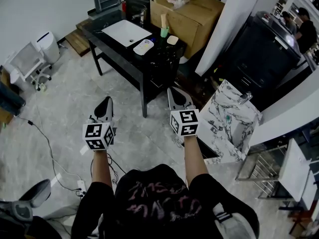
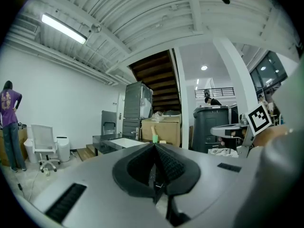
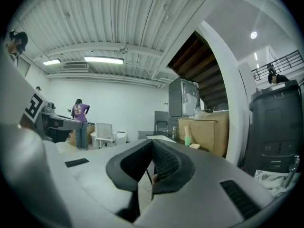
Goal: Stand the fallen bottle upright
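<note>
A pale oblong bottle (image 1: 143, 47) lies flat on the black table (image 1: 149, 63) far ahead of me, beside a white basin (image 1: 125, 32). A green cup (image 1: 164, 32) holding a stick stands next to it, also seen as a green cup (image 2: 155, 138) and a green cup (image 3: 187, 140) in the two gripper views. My left gripper (image 1: 106, 103) (image 2: 154, 146) and right gripper (image 1: 175, 92) (image 3: 152, 144) are held over the floor, well short of the table. Both point roughly level at it and are shut with nothing between the jaws.
A large cardboard box (image 1: 192, 11) stands behind the table and a white pillar (image 1: 234, 19) to its right. A marble slab (image 1: 232, 121) leans at my right, near a black cabinet (image 1: 264, 54). A white chair (image 1: 27, 63) and floor cables (image 1: 47, 143) are at left. A person (image 2: 9, 122) stands far off.
</note>
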`<state>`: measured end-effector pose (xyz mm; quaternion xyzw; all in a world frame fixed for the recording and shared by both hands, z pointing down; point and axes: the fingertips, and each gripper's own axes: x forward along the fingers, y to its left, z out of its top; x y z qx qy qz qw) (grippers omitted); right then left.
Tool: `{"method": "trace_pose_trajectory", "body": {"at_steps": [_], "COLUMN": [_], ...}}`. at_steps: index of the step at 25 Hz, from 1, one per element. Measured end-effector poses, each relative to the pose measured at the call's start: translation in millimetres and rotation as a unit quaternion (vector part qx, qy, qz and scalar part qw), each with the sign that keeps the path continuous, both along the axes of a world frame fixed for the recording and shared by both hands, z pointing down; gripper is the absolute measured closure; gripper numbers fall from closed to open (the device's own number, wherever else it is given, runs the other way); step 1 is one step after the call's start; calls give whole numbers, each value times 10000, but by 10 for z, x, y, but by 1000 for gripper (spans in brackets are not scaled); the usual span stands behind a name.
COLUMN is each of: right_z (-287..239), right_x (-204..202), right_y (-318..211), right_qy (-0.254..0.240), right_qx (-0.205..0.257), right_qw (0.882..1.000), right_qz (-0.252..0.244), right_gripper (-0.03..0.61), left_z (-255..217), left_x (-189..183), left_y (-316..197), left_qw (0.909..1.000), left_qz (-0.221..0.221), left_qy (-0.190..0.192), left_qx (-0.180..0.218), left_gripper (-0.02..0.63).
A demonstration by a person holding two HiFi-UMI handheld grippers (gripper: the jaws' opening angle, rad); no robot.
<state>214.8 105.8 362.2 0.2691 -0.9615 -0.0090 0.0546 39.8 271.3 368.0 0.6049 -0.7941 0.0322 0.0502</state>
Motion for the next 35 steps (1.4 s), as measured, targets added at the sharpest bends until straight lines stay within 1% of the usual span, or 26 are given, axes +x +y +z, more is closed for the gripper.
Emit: {"method": "trace_pose_trajectory", "body": {"at_steps": [7, 10, 13, 16, 20, 25, 31, 35], "right_z": [131, 216, 242, 279, 383, 528, 670, 745], "right_x": [-91, -145, -201, -294, -456, -860, -1407, -1747], "right_y": [207, 257, 210, 103, -134, -512, -1199, -1681], "right_qy": [218, 280, 176, 193, 153, 154, 104, 84], "right_qx": [130, 44, -122, -96, -153, -239, -351, -513], "right_qw": [9995, 9994, 9995, 9993, 9991, 9989, 9986, 9980], "right_qz": [176, 191, 244, 292, 361, 361, 392, 368], "right_gripper": [563, 563, 563, 563, 563, 563, 563, 563], "left_z": [94, 174, 249, 340, 427, 564, 704, 679], "left_x": [-137, -204, -276, -381, -588, -1000, -1542, -1861], "left_y": [117, 148, 105, 14, -184, -533, -1228, -1744], "left_qw": [9999, 9998, 9995, 9993, 9991, 9988, 9979, 9975], "left_qz": [163, 176, 237, 281, 301, 291, 337, 375], "left_qy": [27, 126, 184, 226, 214, 231, 188, 145], "left_qx": [-6, -48, -86, -137, -189, -310, -517, -578], "left_gripper": [597, 598, 598, 598, 598, 598, 598, 597]}}
